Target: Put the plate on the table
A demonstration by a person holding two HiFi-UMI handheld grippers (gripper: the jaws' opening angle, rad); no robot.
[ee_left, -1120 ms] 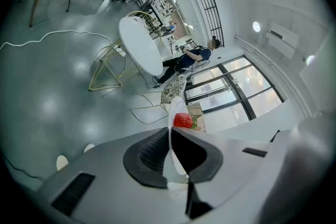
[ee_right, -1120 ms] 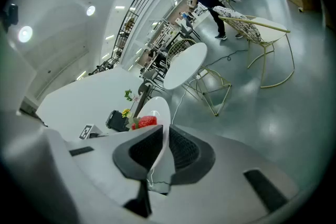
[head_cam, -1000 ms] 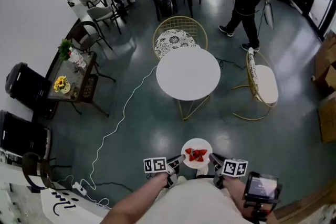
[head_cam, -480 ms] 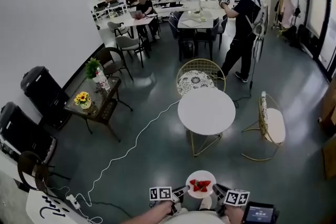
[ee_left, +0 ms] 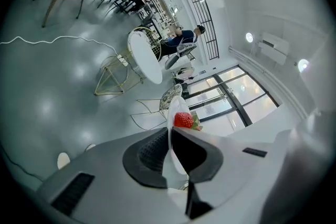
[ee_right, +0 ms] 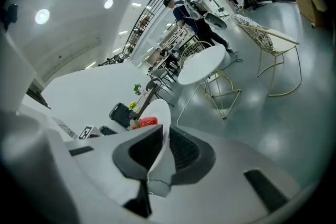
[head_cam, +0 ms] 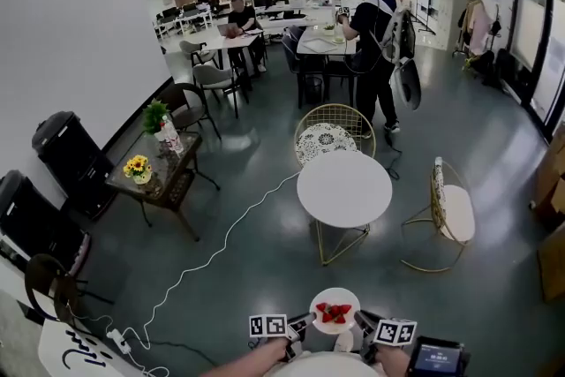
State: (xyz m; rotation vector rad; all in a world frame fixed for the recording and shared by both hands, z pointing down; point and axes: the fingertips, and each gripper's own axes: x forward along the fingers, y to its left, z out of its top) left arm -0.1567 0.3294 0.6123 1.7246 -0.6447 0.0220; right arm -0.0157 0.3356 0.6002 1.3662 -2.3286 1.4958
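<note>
A small white plate (head_cam: pixel 336 299) carrying red strawberries (head_cam: pixel 334 312) hangs at the bottom of the head view, held between both grippers. My left gripper (head_cam: pixel 305 324) is shut on the plate's left rim, my right gripper (head_cam: pixel 362 321) on its right rim. In the left gripper view the plate's rim (ee_left: pixel 176 113) is pinched edge-on between the jaws, a strawberry (ee_left: pixel 183 120) just beyond. In the right gripper view the plate (ee_right: pixel 159 115) is likewise clamped, with a strawberry (ee_right: pixel 148 121) to its left. The round white table (head_cam: pixel 344 187) stands ahead on gold wire legs.
Two gold wire chairs flank the table, one behind (head_cam: pixel 333 133) and one on the right (head_cam: pixel 453 212). A white cable (head_cam: pixel 212 252) snakes across the dark floor. A side table with flowers (head_cam: pixel 146 170) stands left. A person (head_cam: pixel 374 44) stands beyond the table.
The view has tilted up and the table sits slightly closer. The plate stays gripped by both grippers. The standing person beyond the table has moved left.
</note>
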